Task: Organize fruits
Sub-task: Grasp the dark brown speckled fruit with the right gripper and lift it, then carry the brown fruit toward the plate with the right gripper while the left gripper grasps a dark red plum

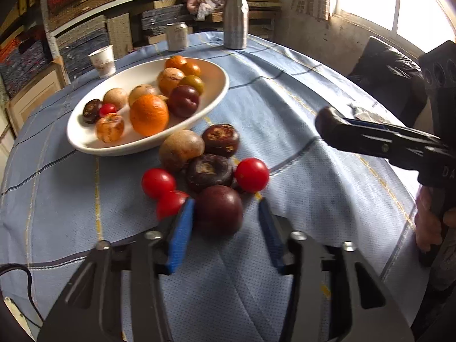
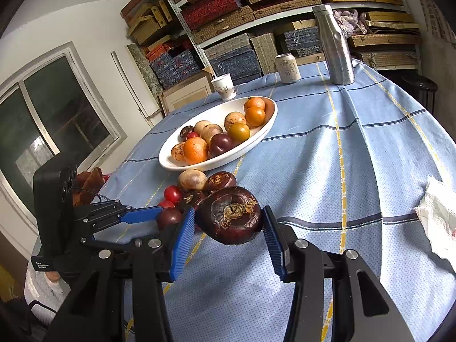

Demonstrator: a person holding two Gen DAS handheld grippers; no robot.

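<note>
A white oval bowl on the blue checked cloth holds oranges, tan fruits, a plum and a small tomato. In front of it lie a tan fruit, two dark brown fruits and three red tomatoes. A dark plum sits between the blue pads of my left gripper. The left pad is at its side and the right pad stands a little off it. My right gripper is shut on a dark brown fruit, held above the cloth.
At the table's far edge stand a paper cup, a can and a tall metal bottle. A crumpled tissue lies at the right. Shelves of boxes rise behind the table. A hand grips the right tool.
</note>
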